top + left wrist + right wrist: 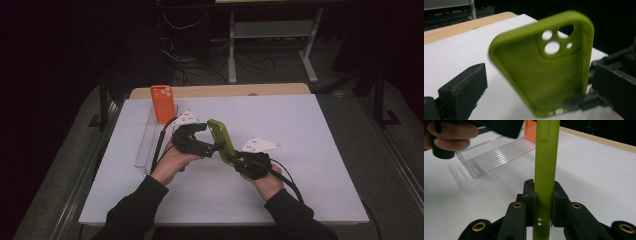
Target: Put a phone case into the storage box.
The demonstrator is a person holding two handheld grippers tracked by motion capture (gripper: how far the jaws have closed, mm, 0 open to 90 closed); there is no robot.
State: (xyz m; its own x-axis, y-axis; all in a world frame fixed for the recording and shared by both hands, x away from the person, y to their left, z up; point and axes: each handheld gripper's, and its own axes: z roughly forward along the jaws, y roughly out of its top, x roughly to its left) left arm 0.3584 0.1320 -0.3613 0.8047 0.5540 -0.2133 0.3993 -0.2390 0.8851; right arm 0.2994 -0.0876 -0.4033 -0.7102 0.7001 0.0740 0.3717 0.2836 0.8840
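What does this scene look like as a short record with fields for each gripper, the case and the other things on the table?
right gripper: fingers shut on the bottom end of the green phone case
left gripper: open, fingers either side of the case, not pressing
case pose: upright, above the table
orange phone case: standing in the clear tray
table: white sheet

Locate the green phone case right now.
High view: the green phone case is at table centre, clamped at its bottom end by the right gripper, between the left gripper jaws.
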